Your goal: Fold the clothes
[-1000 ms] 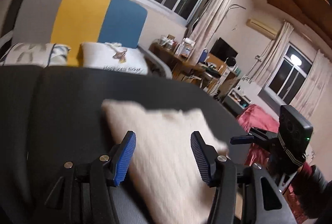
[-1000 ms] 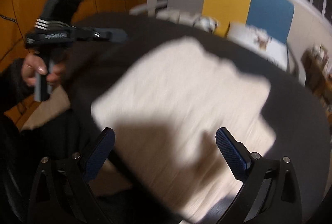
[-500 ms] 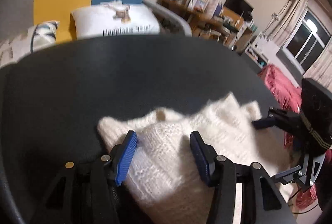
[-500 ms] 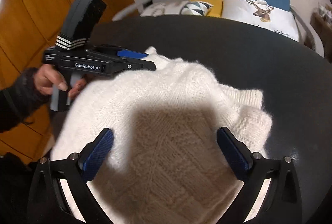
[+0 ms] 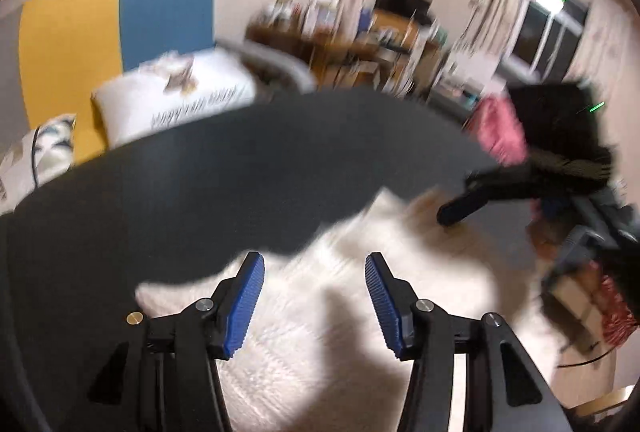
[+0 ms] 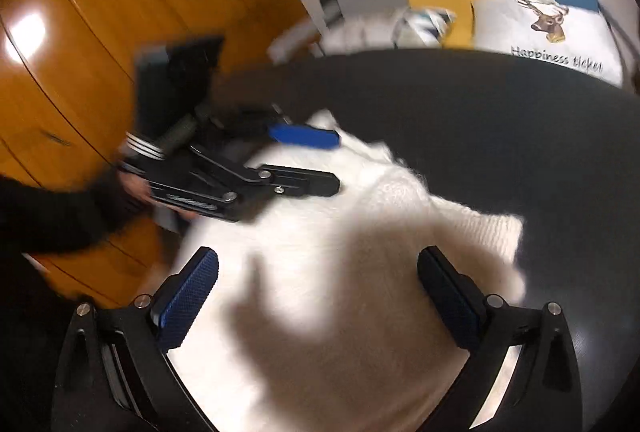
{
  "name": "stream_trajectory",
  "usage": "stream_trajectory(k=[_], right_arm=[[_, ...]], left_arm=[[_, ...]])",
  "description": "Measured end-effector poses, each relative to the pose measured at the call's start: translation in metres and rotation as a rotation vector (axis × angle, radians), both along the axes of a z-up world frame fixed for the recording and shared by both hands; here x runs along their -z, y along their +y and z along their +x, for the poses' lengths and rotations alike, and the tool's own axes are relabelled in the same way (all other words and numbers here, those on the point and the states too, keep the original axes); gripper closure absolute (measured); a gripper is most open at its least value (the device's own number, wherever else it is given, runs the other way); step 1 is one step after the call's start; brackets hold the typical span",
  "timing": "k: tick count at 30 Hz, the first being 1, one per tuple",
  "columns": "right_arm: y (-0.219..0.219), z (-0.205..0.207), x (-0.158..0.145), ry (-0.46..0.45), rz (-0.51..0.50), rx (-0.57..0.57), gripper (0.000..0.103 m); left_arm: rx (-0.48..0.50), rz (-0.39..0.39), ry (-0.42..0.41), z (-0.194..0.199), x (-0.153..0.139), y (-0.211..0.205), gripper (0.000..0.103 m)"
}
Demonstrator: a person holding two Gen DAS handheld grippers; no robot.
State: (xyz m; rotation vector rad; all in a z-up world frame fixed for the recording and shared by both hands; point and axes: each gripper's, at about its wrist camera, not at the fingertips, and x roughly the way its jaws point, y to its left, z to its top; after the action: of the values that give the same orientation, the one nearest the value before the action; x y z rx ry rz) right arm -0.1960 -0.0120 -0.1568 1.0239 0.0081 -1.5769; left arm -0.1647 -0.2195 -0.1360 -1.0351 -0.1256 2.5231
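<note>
White sweater (image 6: 340, 272) — orientation unclear — under left gripper (image 5: 314, 296) and right gripper (image 6: 318, 296), both spread.

White knit sweater (image 6: 328, 272); dark grey table (image 6: 500, 120).

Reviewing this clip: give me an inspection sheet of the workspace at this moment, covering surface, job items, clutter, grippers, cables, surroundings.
Surface: dark table, bare beyond the garment.
Job's things: white knitted sweater lying on the table, blurred by motion.
Clutter: nothing seen on the table.
Grippers: left gripper open above the sweater; right gripper open wide above it; neither grasps cloth.
Cables: thin dark cable at the right edge.
Surroundings: printed pillow, yellow-and-blue backrest, wooden cabinet, windows with curtains.
</note>
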Motion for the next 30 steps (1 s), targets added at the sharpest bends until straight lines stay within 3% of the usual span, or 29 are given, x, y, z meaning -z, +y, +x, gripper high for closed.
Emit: stream_trajectory(k=[2, 4, 9, 14, 16, 17, 19, 22, 26, 30], right_arm=[[0.025, -0.001, 0.001, -0.022, -0.033, 0.045, 0.001], [0.045, -0.011, 0.013, -0.073, -0.039, 0.078, 0.001], [0.055, -0.027, 0.031, -0.162, -0.121, 0.083, 0.001], [0.032, -0.011, 0.025, -0.185, -0.313, -0.049, 0.001], [0.032, -0.01, 0.038, -0.181, -0.235, -0.042, 0.001], [0.034, -0.011, 0.048, -0.197, -0.187, -0.025, 0.002], [0.048, -0.01, 0.061, -0.232, -0.203, 0.013, 0.006], [0.061, -0.006, 0.054, -0.219, -0.205, 0.041, 0.006], [0.068, -0.001, 0.042, -0.192, -0.213, 0.037, 0.006], [0.057, -0.017, 0.045, -0.258, -0.269, -0.007, 0.006]], left_arm=[[0.047, 0.043, 0.036, 0.006, -0.009, 0.003, 0.05], [0.099, 0.026, 0.047, 0.004, -0.009, 0.018, 0.05], [0.158, -0.005, -0.013, -0.011, 0.016, 0.058, 0.05], [0.275, -0.13, 0.007, -0.002, 0.03, 0.095, 0.049], [0.307, -0.169, 0.0, -0.002, 0.037, 0.104, 0.049], [0.308, -0.154, -0.004, -0.004, 0.037, 0.104, 0.049], [0.314, -0.128, -0.021, -0.008, 0.037, 0.102, 0.049], [0.306, -0.131, -0.007, -0.01, 0.026, 0.104, 0.049], [0.253, 0.098, -0.024, -0.017, 0.009, 0.075, 0.049], [0.168, 0.15, -0.085, -0.028, 0.016, 0.064, 0.049]])
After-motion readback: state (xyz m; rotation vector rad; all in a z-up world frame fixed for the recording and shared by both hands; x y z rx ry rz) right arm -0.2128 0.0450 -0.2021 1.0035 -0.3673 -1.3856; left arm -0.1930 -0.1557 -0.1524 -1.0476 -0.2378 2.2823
